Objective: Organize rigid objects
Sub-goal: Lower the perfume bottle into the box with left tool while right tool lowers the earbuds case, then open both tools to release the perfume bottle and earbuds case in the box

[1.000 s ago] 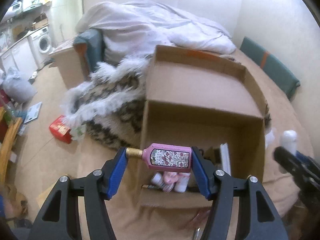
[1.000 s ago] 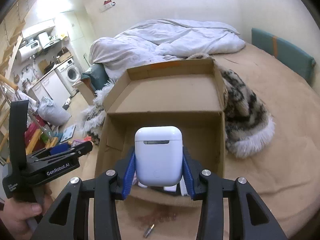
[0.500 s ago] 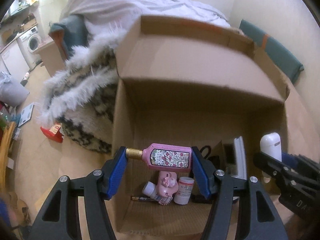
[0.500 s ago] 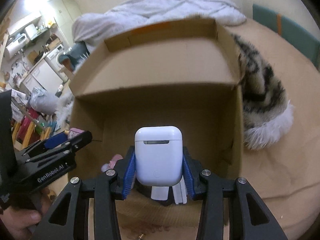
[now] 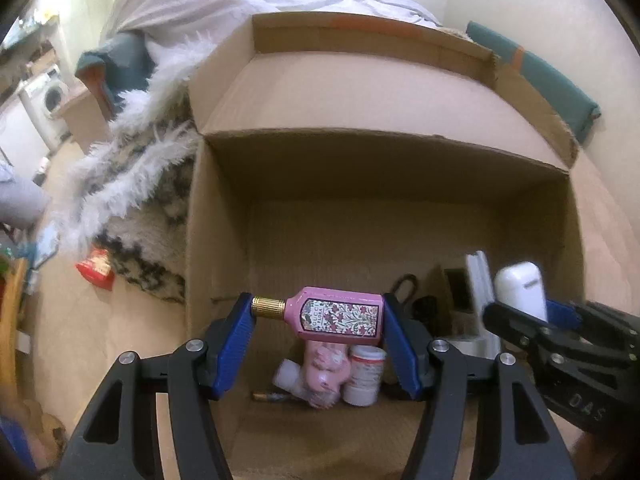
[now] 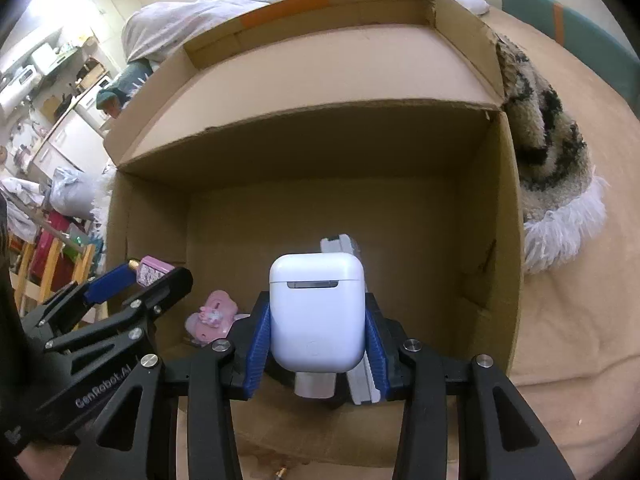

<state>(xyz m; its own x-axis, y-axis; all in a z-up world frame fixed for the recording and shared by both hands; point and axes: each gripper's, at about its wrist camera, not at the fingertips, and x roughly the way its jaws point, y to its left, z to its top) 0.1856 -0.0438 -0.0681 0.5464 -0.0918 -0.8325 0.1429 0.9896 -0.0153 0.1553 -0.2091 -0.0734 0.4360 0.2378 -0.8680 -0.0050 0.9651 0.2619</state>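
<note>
A tan bed point(image 6: 580, 340) carries an open cardboard box point(image 6: 496, 240), a shaggy blanket point(image 6: 548, 160) beside it.

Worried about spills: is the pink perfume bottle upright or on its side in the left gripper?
On its side. The pink perfume bottle lies level between the left gripper's pads, gold cap pointing left.

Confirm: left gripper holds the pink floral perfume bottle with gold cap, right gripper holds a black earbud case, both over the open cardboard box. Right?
One thing is wrong: the earbud case in the right gripper is white, as the right wrist view shows. The left gripper does hold the pink floral perfume bottle, both over the open cardboard box.
</note>
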